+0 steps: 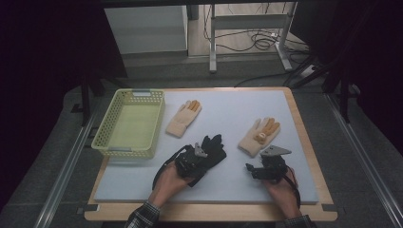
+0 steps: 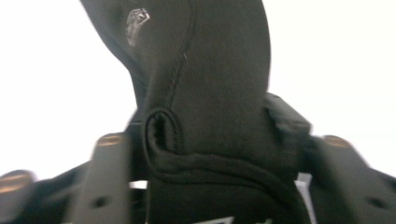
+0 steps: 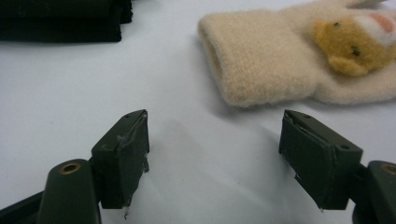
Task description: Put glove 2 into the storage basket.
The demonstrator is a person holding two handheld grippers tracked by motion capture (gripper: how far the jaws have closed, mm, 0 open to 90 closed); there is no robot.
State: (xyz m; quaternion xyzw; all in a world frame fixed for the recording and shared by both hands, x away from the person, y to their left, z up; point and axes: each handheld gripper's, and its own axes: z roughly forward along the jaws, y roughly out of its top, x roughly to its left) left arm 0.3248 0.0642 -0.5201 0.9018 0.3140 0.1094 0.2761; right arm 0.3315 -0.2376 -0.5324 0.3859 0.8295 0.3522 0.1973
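Observation:
A black glove (image 1: 212, 148) lies at the middle of the white mat, and my left gripper (image 1: 196, 156) is shut on its cuff end. In the left gripper view the black glove (image 2: 210, 84) fills the space between the jaws and hangs forward from my left gripper (image 2: 210, 140). A cream glove with a small bear on it (image 1: 259, 135) lies to the right. My right gripper (image 1: 261, 165) sits just short of its cuff. In the right gripper view my right gripper (image 3: 215, 149) is open with bare mat between its jaws, and the cream glove's cuff (image 3: 261, 70) lies ahead.
A pale green basket (image 1: 107, 141) stands at the left of the mat. A second cream glove with orange fingertips (image 1: 183, 118) lies beside it. The wooden table edge (image 1: 304, 137) borders the mat on the right.

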